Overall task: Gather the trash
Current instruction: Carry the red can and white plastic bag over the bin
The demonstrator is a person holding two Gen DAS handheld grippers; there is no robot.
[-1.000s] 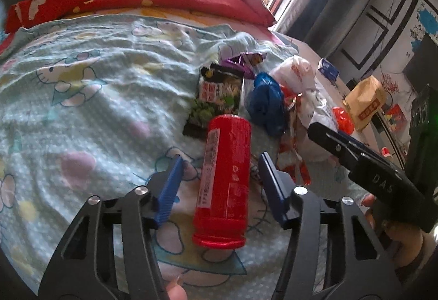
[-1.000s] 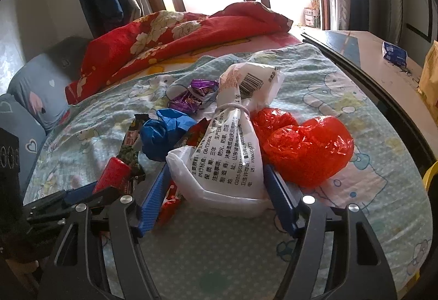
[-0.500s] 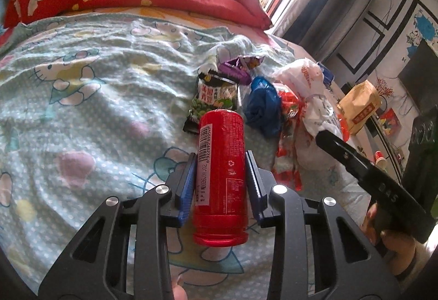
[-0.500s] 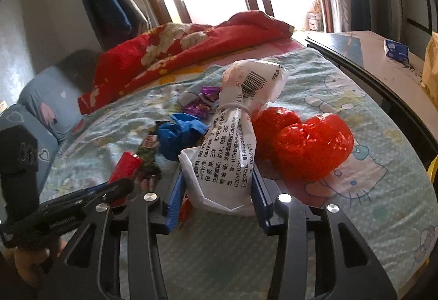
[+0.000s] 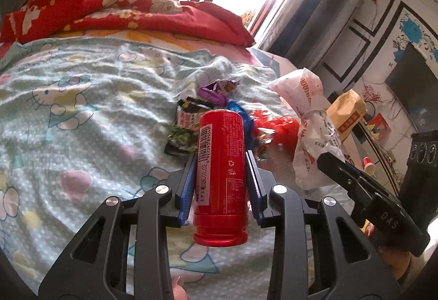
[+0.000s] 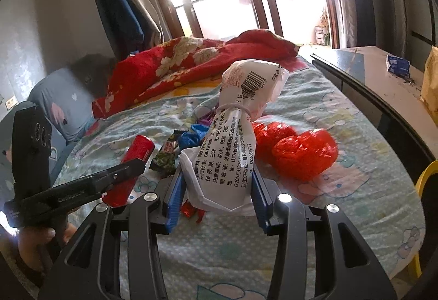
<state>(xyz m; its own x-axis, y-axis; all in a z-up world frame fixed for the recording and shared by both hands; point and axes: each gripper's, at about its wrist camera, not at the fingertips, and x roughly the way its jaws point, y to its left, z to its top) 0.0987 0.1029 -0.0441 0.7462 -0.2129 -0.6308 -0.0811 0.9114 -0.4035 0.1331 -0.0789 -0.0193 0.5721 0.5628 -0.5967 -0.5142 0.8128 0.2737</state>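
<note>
Red can now lifted, L jaws pinching it, R jaws pinching white bag.

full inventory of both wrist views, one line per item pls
red can: 1, red, held in the left gripper, above the sheet
white plastic bag: 1, white with printed text, tied at the neck, held in the right gripper
red plastic bags: 2, red, on the bed right of the white bag
blue bag: 1, blue, crumpled, mid-bed
green snack wrapper: 1, green and black, beside the can
purple wrapper: 1, purple, behind the snack wrapper
red quilt: 1, red floral, far end of bed
bedsheet: 1, pale green cartoon print
yellow bag: 1, on the side table
left gripper: shut on the can
right gripper: shut on the bag
</note>
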